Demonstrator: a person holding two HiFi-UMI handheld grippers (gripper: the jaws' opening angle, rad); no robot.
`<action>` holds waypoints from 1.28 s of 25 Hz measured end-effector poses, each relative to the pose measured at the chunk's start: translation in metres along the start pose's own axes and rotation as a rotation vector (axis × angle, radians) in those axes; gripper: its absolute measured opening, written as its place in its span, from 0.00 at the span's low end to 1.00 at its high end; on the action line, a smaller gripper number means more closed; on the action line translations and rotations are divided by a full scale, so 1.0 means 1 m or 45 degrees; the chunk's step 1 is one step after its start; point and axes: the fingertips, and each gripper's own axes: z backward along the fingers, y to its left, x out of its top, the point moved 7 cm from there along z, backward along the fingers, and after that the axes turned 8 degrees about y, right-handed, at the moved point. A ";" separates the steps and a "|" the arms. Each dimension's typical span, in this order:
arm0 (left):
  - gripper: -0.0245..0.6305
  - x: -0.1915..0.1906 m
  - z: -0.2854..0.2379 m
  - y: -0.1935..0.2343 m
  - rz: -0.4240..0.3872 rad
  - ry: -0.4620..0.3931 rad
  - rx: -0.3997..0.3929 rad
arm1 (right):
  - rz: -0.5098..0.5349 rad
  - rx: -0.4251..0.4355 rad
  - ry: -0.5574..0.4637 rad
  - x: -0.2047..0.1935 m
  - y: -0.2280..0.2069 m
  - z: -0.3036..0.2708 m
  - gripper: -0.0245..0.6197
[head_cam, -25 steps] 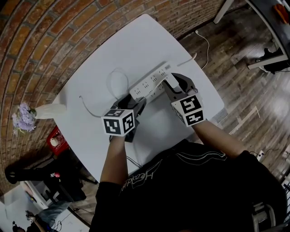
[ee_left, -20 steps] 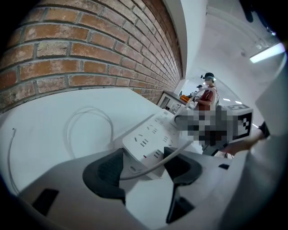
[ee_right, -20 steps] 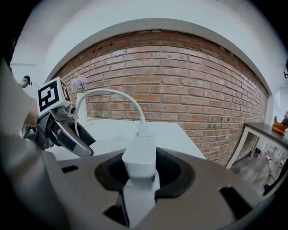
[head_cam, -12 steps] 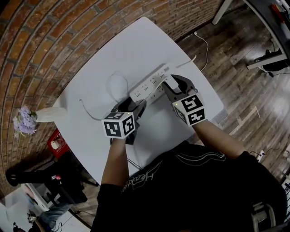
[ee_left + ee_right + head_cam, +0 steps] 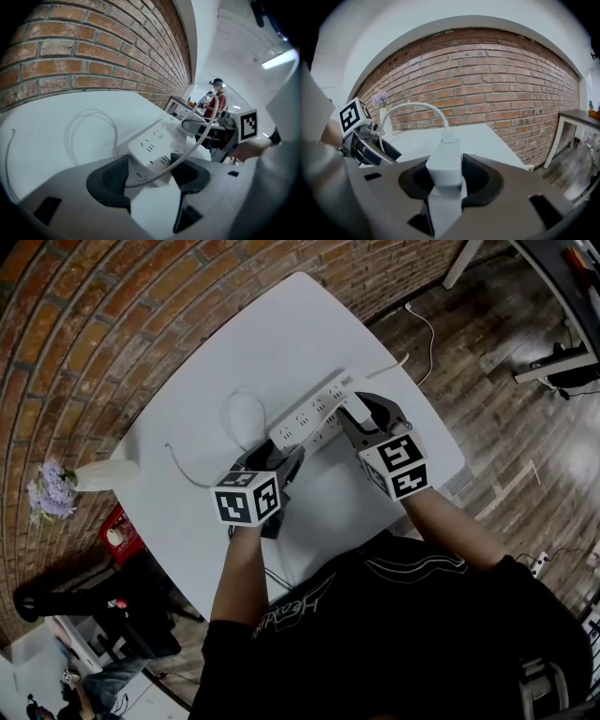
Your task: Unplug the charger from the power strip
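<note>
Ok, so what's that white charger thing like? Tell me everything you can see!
The charger is a small white block, smooth like plastic, with rounded edges. A white cable comes out of its top and curves away. It stands near one end of the white power strip and looks plugged in. The right gripper squeezes it between two dark pads.

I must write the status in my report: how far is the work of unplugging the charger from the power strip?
Done: the left gripper is shut on the near end of the power strip, and the right gripper is shut on the charger. In hand: that two-handed grip. Left: the pull itself, because the charger seems to sit in the power strip's far end.
</note>
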 end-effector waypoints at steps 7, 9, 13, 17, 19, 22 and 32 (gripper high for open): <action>0.46 0.001 -0.001 -0.002 0.003 0.004 0.022 | 0.145 -0.118 0.006 0.003 0.010 0.001 0.22; 0.46 0.001 -0.002 -0.003 0.005 0.005 0.026 | 0.189 -0.137 0.013 0.004 0.012 0.001 0.22; 0.46 0.000 -0.001 -0.003 0.001 -0.002 0.028 | 0.058 -0.033 -0.001 0.001 0.003 0.000 0.22; 0.46 0.000 -0.002 -0.003 0.010 -0.005 0.027 | -0.039 0.009 -0.016 0.001 -0.005 0.000 0.23; 0.46 0.001 -0.002 -0.004 0.013 -0.005 0.026 | 0.040 -0.035 -0.015 0.004 0.000 0.002 0.22; 0.46 0.002 -0.002 -0.005 0.011 0.004 0.034 | 0.185 -0.113 -0.001 0.006 0.009 0.003 0.22; 0.46 0.002 -0.003 -0.006 0.018 0.000 0.038 | 0.260 -0.062 -0.060 0.018 0.013 0.012 0.22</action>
